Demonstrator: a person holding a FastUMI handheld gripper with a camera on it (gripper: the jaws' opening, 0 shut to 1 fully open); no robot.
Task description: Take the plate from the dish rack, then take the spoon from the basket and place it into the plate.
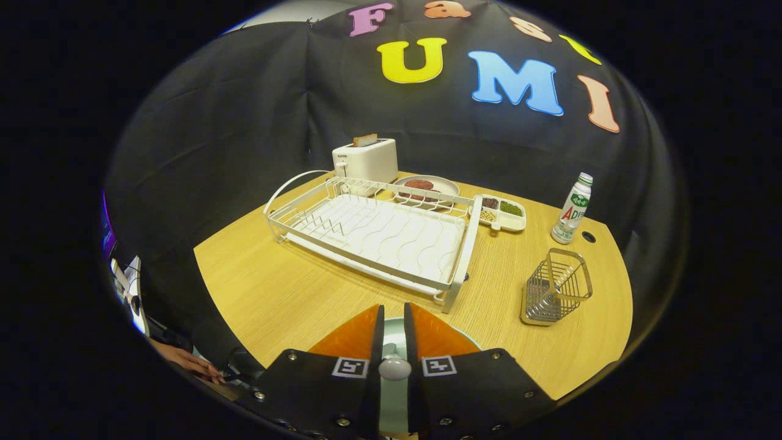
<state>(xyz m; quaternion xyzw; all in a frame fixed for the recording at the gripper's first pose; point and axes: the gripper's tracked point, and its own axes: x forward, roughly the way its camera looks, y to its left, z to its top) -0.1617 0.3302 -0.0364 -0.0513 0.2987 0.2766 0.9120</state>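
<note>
My gripper (394, 315) has its jaws drawn nearly together, with only a narrow slot left, and a small pale rounded knob sits wedged in that slot. I take it for the end of the spoon (394, 369), pinched from both sides. The rest of the spoon is hidden by my own fingers, so I cannot tell how it hangs.

The plate (391, 335) lies on the table (275, 287) right under my tips. I see a pale strip of it through the slot, and its rim curves out past my right finger towards 3 o'clock. The rack (366, 264) stands bare at 12 o'clock, well beyond me, and the basket (555, 287) at 2 o'clock holds nothing that I can see.

The knob looks smooth and glossy, so I judge the spoon hard, light and slippery, likely to swivel or slide in a pinch this far out on its end. The plate looks stiff and may chip or ring if the spoon falls onto it. I would let the spoon go low over the middle of the plate. If I had to take it up again, I would grip across the handle, not at its rounded tip.
</note>
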